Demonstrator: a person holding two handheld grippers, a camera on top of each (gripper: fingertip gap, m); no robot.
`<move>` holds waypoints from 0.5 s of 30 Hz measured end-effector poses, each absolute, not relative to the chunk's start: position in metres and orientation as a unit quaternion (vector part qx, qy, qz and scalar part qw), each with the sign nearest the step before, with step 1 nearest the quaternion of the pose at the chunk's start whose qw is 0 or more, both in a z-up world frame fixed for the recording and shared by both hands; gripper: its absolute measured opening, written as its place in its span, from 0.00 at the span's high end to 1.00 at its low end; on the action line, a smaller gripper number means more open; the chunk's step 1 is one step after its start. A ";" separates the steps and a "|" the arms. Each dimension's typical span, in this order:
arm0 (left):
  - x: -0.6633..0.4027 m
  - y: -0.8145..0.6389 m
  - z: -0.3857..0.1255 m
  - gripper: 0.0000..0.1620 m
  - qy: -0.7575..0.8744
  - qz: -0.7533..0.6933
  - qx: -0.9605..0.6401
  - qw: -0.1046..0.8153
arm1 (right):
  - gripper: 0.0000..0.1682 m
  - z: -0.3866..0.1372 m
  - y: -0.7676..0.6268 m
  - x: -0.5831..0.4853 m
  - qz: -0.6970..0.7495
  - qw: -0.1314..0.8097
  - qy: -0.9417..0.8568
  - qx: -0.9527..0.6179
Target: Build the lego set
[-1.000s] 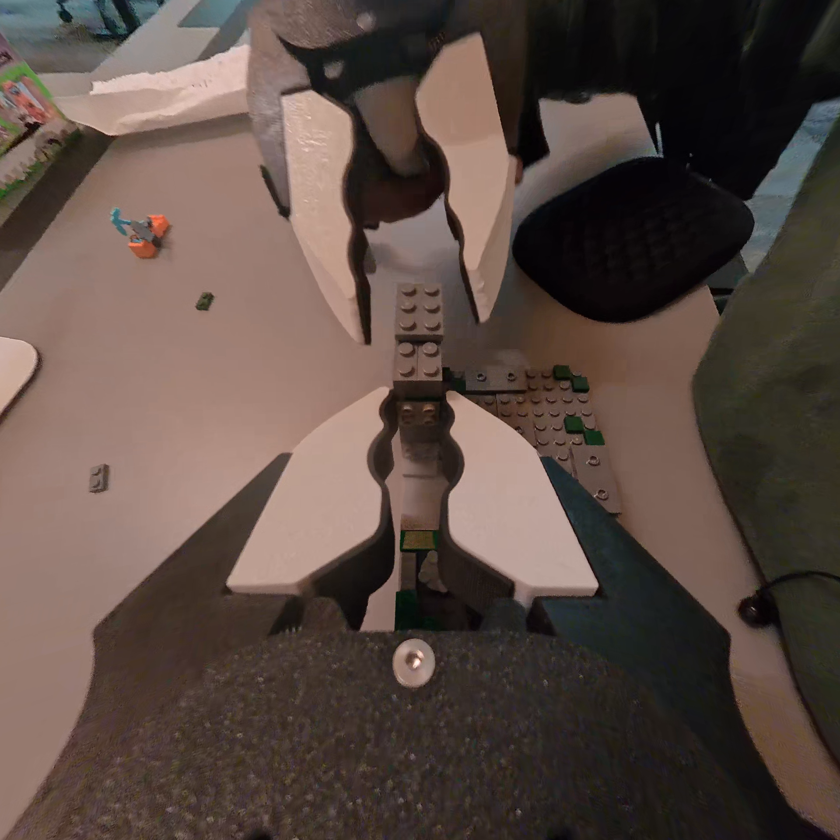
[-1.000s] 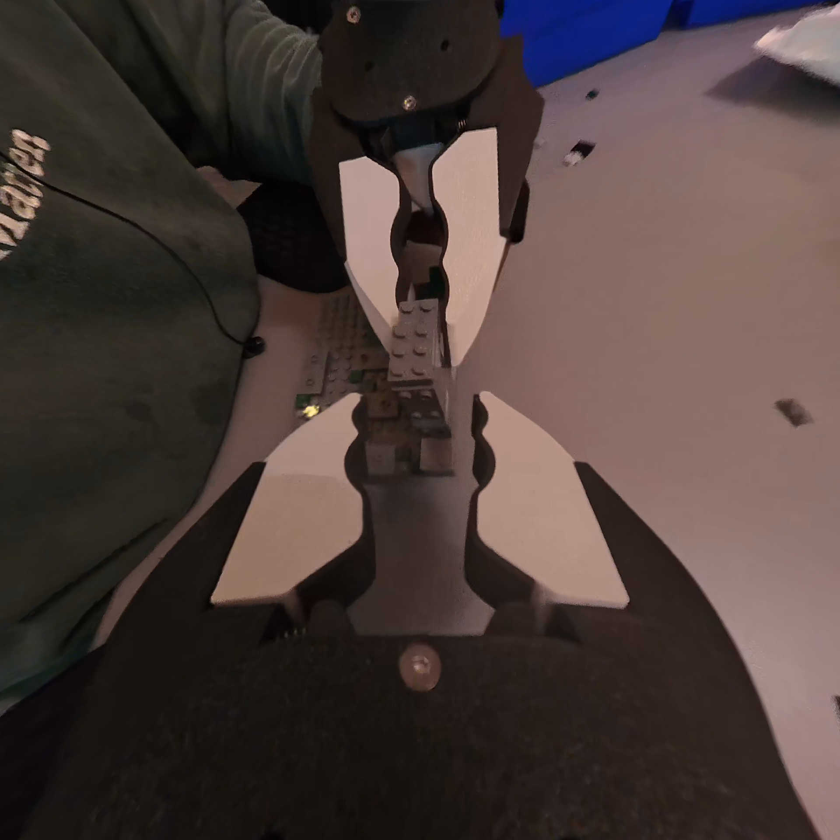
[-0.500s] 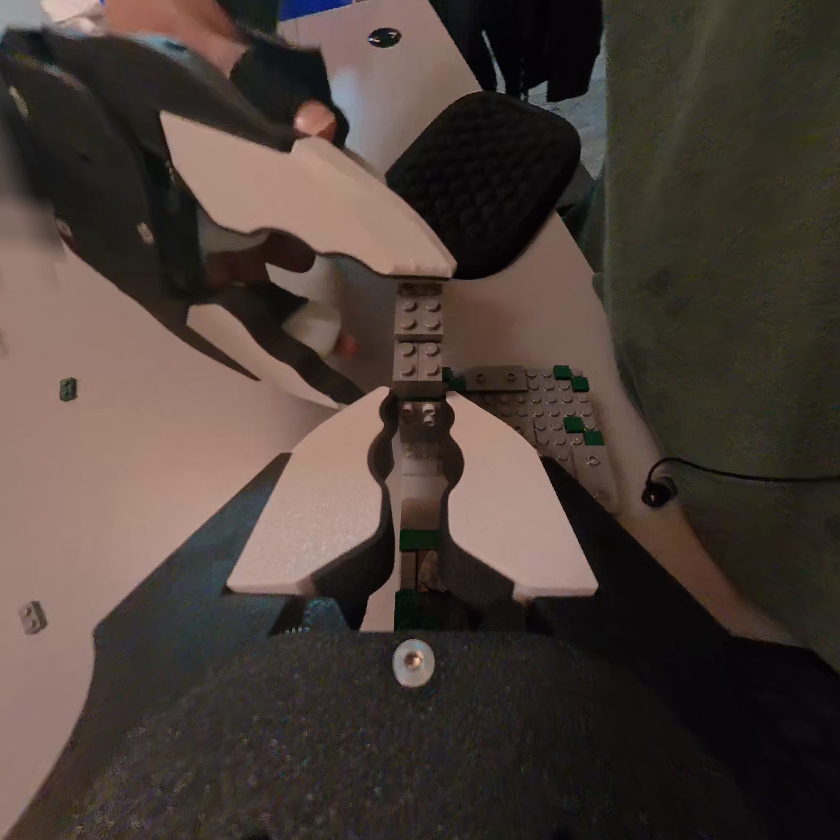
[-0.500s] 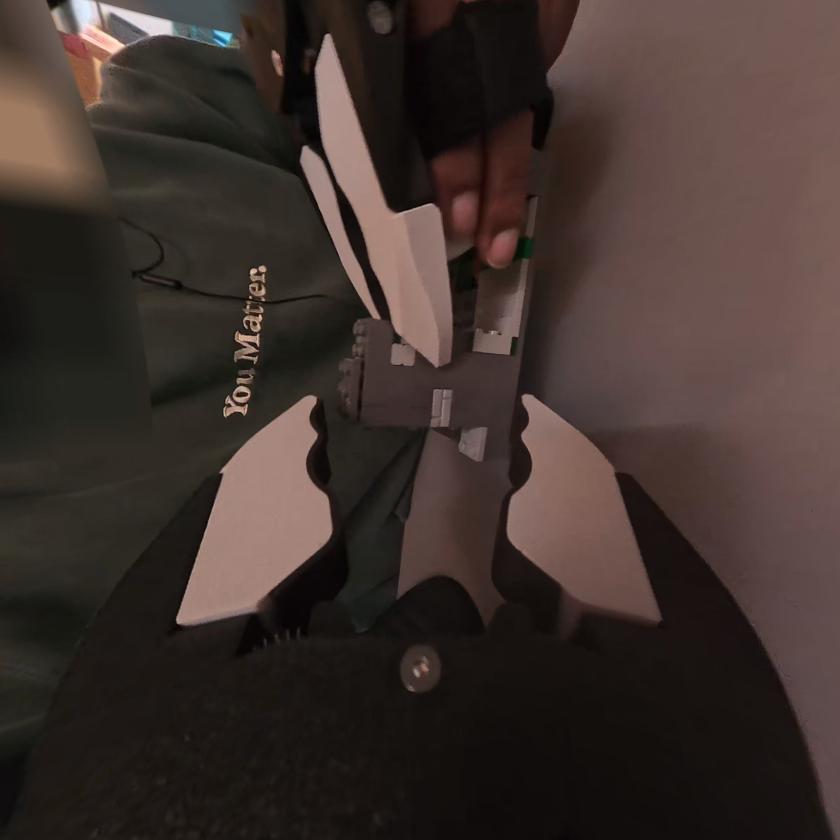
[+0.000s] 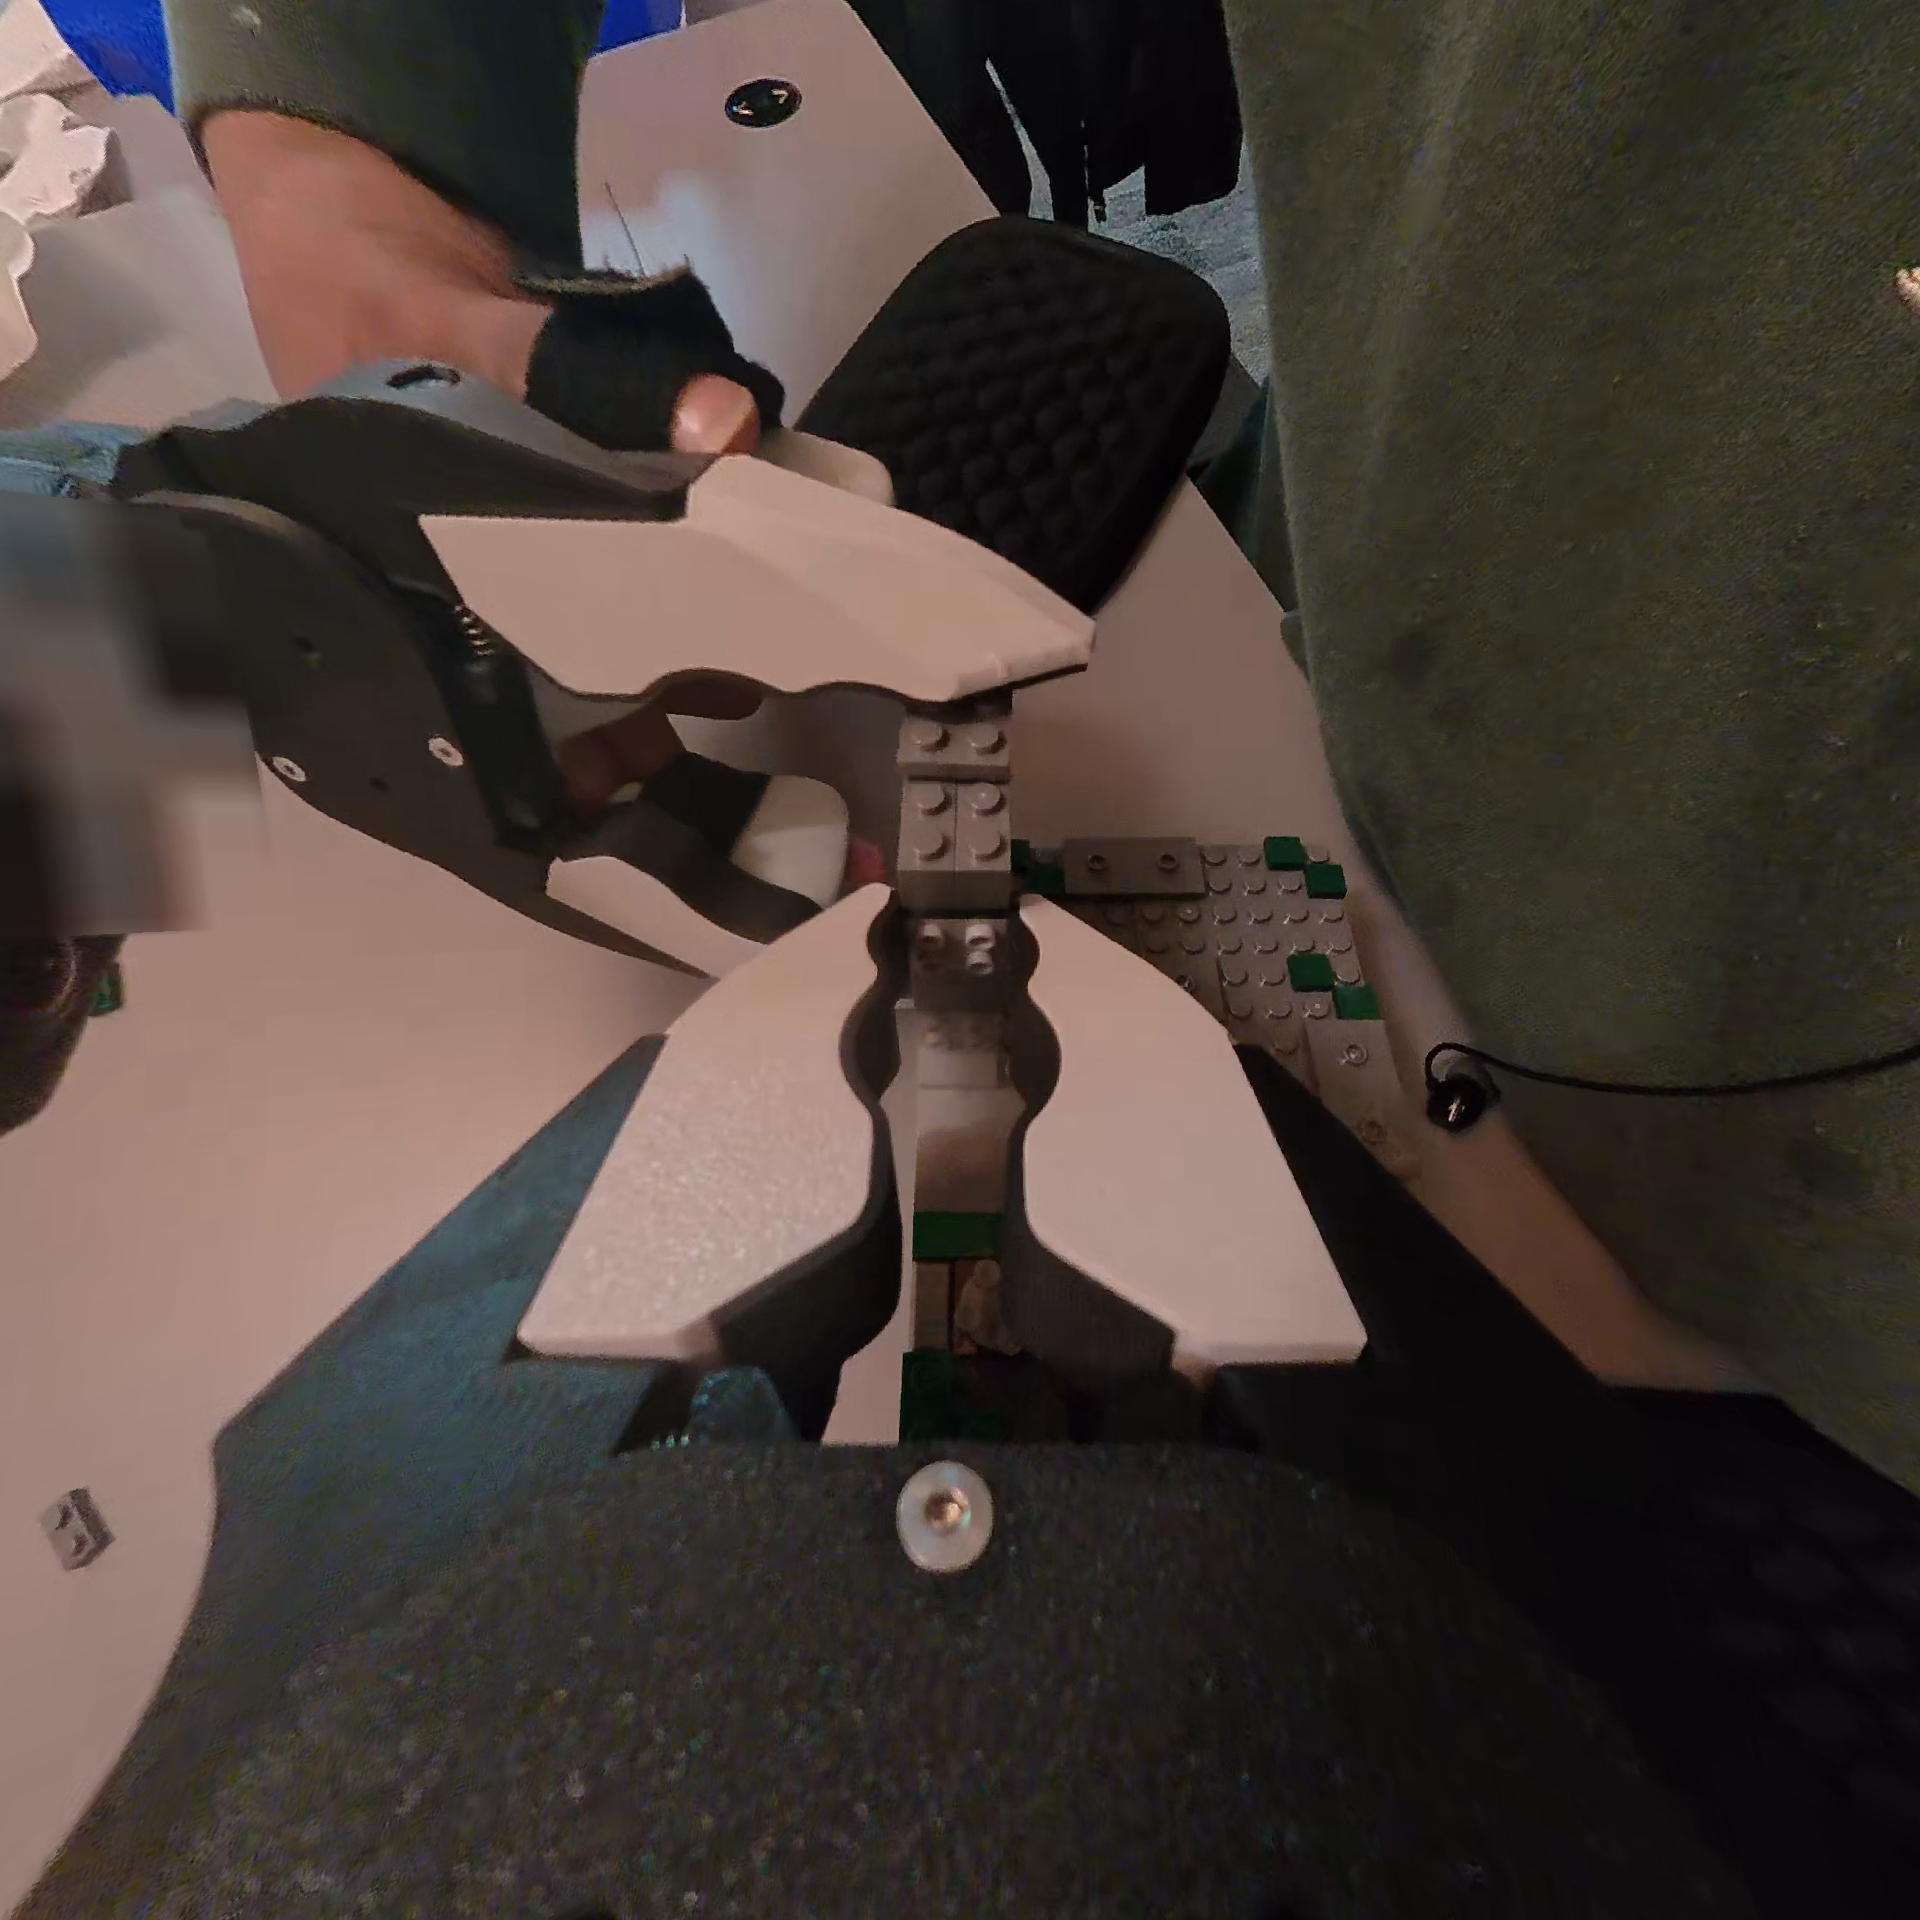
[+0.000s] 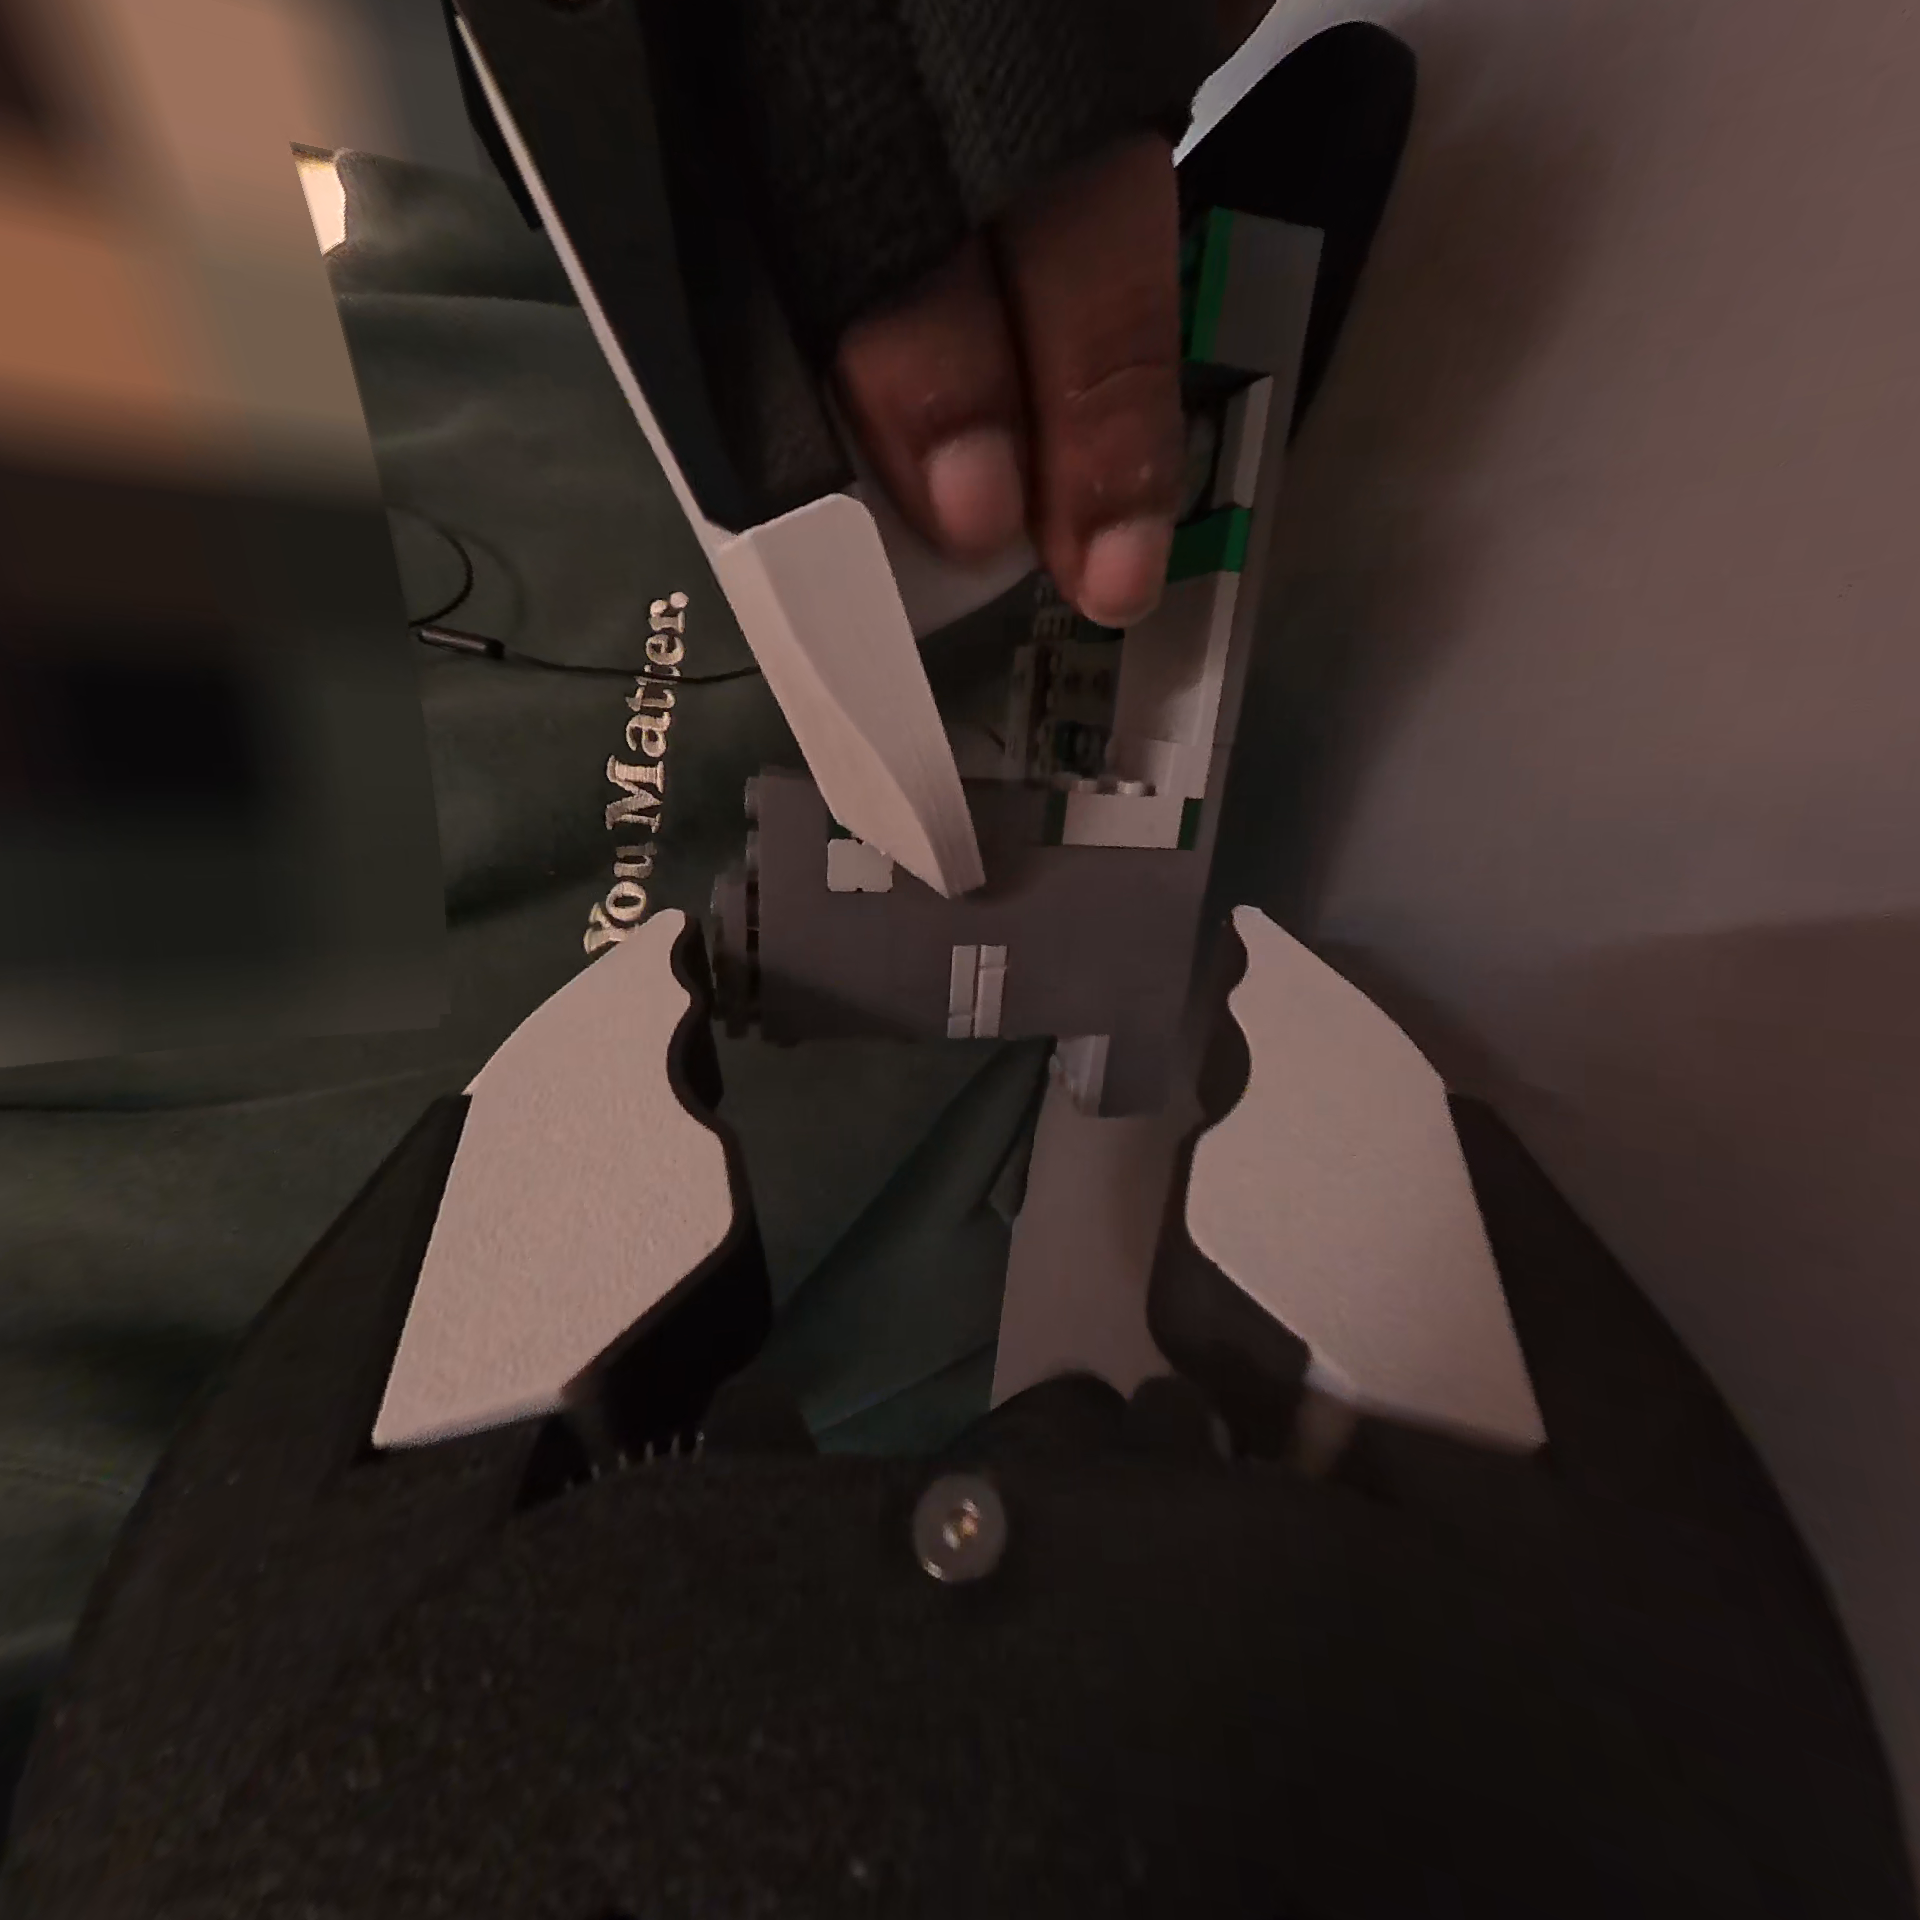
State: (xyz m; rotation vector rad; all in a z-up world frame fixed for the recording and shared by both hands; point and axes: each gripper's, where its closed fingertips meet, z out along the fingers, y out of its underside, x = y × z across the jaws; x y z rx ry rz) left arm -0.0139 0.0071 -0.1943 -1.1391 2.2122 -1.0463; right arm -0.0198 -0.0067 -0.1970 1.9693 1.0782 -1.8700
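My left gripper (image 5: 954, 912) is shut on a grey Lego build (image 5: 954, 821), a narrow studded wall rising from a grey baseplate (image 5: 1247, 935) with green tiles. My right gripper (image 5: 904, 810) comes in from the left, turned on its side and open, with one finger above the wall's top end and one below. In the right wrist view the build (image 6: 883, 935) lies side-on between the wide-open fingers of my right gripper (image 6: 961, 930). Its studs are by the left fingertip and its baseplate edge (image 6: 1236, 623) by the right. The left gripper's white finger (image 6: 862, 727) pinches the wall.
A person in a green sweatshirt (image 5: 1558, 623) is close on the right, with a black cable (image 5: 1455, 1101) hanging. A black padded chair arm (image 5: 1018, 384) lies behind the build. A loose grey piece (image 5: 75, 1527) lies on the white table (image 5: 260, 1091). Crumpled paper (image 5: 42, 208) is at the far left. My two grippers' fingertips are within a few centimetres of each other.
The right gripper has swung from facing the build head-on to lying sideways, straddling the wall. The left gripper has turned toward the person with the build still in it.
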 end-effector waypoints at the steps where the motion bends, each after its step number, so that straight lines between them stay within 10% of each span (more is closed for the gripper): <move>1: -0.014 0.007 -0.194 0.90 0.800 -0.379 -0.411 0.219 | 0.46 -0.197 -0.008 -0.020 -0.638 0.112 0.367 0.667; 15: -0.016 -0.016 -0.185 0.90 0.789 -0.445 -0.380 0.186 | 0.47 -0.190 -0.030 -0.023 -0.653 0.138 0.380 0.641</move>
